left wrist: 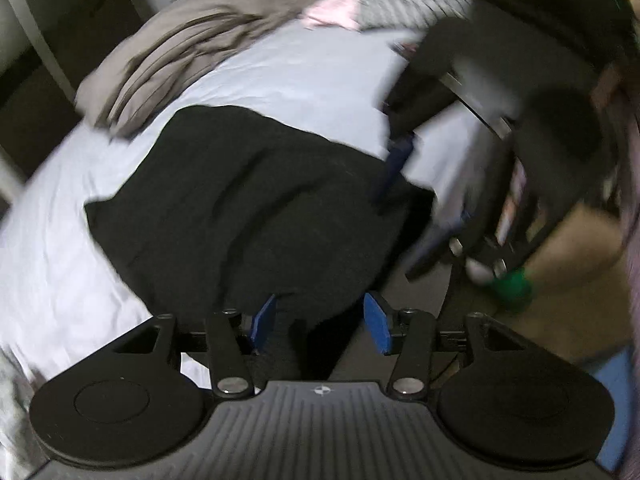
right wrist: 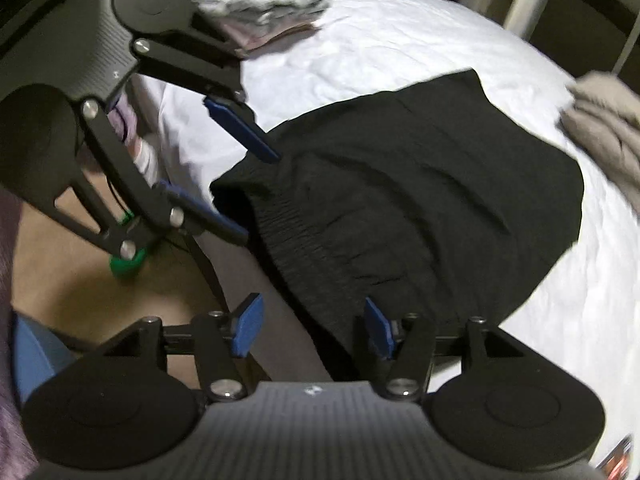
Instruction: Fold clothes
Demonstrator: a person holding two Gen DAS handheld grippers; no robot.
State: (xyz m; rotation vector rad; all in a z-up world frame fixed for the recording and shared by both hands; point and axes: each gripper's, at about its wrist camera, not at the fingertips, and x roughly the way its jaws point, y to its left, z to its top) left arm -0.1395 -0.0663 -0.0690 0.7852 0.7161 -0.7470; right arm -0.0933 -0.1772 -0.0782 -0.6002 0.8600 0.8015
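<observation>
Jaws: both grippers stand with their blue pads spread wide and nothing clamped between them. The left gripper [left wrist: 320, 322] has its pads parted over the near edge of the black garment [left wrist: 256, 204]; cloth lies in the gap, but neither pad is seen pressing it. The right gripper [right wrist: 314, 326] is equally spread, with its right-hand pad just over the garment's hem and its left-hand pad over the dark side of the bed.

Landmark: the black garment, spread flat with shallow creases on the pale bed sheet [left wrist: 304, 76]. Its gathered, elasticated band [right wrist: 304, 224] lies at the bed's edge, toward the floor.

Pose, left gripper: in the right wrist view it enters from the upper left and tilts down toward the garment, fingers [right wrist: 240, 128] pointing at the corner of the band. The upper pad tip is at or touching the cloth edge; the lower pad lies just beside the band.

Pose, right gripper: in the left wrist view it appears blurred, to the right of the garment, fingers angled down at the garment's right edge. Contact cannot be determined.

Surroundings: a rumpled beige-grey cloth [left wrist: 168, 56] lies beyond the garment on the sheet, apart from it. A grey and pink pile [right wrist: 264, 8] lies farther off, near the bed's far corner. A green object [right wrist: 126, 264] sits on the floor beside the bed.
</observation>
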